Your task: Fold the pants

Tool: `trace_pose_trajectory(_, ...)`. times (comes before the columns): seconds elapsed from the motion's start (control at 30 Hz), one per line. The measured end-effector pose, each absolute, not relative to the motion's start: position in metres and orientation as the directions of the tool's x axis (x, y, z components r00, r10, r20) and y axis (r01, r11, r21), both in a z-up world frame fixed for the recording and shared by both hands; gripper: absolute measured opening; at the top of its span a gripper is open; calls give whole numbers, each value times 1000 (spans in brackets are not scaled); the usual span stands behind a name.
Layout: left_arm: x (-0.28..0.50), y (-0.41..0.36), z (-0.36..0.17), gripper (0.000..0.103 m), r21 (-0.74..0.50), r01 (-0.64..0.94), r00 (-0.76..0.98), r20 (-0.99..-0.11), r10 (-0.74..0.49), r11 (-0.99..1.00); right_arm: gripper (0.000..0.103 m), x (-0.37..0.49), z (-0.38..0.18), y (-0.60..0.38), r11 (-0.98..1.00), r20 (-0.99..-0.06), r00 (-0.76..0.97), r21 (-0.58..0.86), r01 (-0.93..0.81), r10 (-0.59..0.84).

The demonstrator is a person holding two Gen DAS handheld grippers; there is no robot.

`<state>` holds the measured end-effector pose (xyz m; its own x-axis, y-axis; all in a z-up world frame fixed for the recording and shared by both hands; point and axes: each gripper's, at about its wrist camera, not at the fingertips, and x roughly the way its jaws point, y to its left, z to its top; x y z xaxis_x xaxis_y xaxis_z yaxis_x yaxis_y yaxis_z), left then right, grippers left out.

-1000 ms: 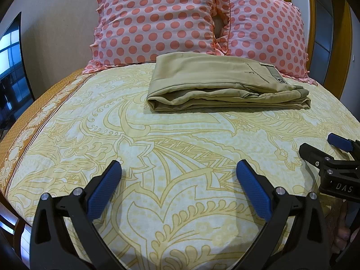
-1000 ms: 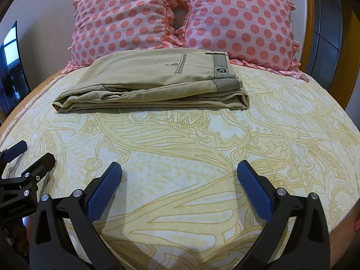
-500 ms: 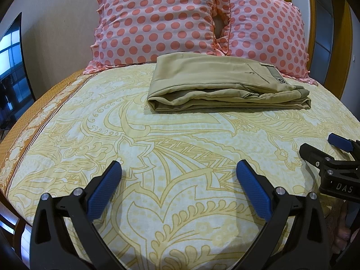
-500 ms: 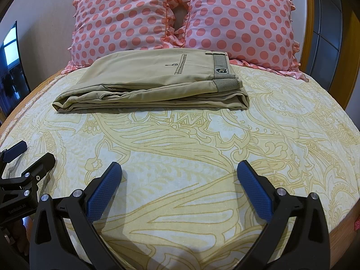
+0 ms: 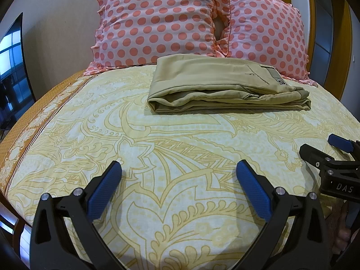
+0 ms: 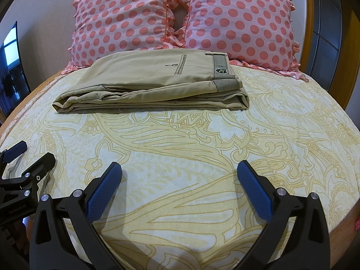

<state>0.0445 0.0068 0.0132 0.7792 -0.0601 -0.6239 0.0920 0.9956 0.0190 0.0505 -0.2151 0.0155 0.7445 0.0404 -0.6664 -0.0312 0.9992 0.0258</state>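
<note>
Khaki pants (image 5: 220, 85) lie folded into a flat rectangular stack on the bed, just in front of the pillows; they also show in the right wrist view (image 6: 157, 83), with the striped waistband at the right end. My left gripper (image 5: 178, 171) is open and empty, low over the sheet, well short of the pants. My right gripper (image 6: 180, 171) is open and empty too, beside the left one. Each gripper shows at the edge of the other's view: the right one (image 5: 319, 146) and the left one (image 6: 29, 153).
Two pink polka-dot pillows (image 5: 162, 22) (image 6: 238, 20) stand against the wall behind the pants. The yellow patterned bedsheet (image 5: 171, 139) covers the bed. A dark screen (image 5: 11, 67) stands at the far left. A wooden frame (image 6: 351, 51) rises at the right.
</note>
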Motion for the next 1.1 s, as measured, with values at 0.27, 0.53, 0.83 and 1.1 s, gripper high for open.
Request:
trace_pose_trajectory(0.27,45,7,13,101,19,93,780,-622,-61,996,102,50,16,-215,999,-666,744,26,-31,41)
trace_pose_trajectory(0.53,44,6,14,101,20,90,781,-622,-59,996,102,50,16,-215,999,-666,745,26,-32,41)
trace_pose_trajectory(0.83,45,6,13,101,20,90,780,-623,-58,996,102,50,16,-216,999,-666,745,26,-32,41)
trace_pose_trajectory(1.1,44,5,13,101,20,88,781,-622,-57,996,102,50,16,-215,999,-666,745,26,-31,40)
